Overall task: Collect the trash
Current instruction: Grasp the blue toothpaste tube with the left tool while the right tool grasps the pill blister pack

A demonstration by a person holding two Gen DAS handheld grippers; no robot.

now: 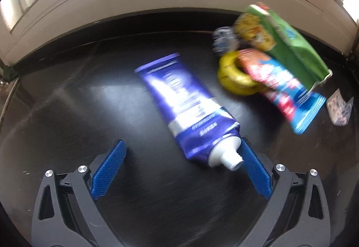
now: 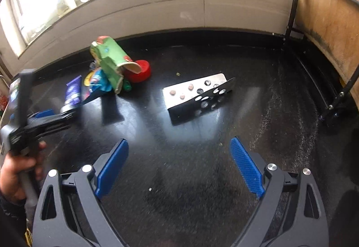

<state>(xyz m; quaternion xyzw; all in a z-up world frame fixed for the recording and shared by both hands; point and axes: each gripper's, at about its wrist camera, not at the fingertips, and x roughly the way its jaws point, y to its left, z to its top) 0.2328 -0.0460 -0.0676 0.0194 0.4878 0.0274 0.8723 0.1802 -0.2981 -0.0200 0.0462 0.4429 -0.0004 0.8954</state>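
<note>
A purple and white tube (image 1: 188, 108) lies on the black table (image 1: 67, 112), its white uncapped nozzle beside the right finger (image 1: 253, 168) of my left gripper (image 1: 181, 152), which is open. Behind it are a yellow ring (image 1: 233, 76), a red and blue wrapper (image 1: 285, 92) and a green carton (image 1: 289, 45). In the right wrist view my right gripper (image 2: 179, 150) is open over bare table, with a silver blister pack (image 2: 197, 94) ahead. The same pile shows at left: the green carton (image 2: 112, 63), a red lid (image 2: 141, 71), the tube (image 2: 73, 92).
A pale wall and window sill (image 2: 179, 7) run along the table's far edge. A wooden board with a black metal frame (image 2: 325, 29) stands at the right. A hand (image 2: 15, 170) holds the left gripper's handle at the far left. A small patterned pack (image 1: 338, 110) lies right.
</note>
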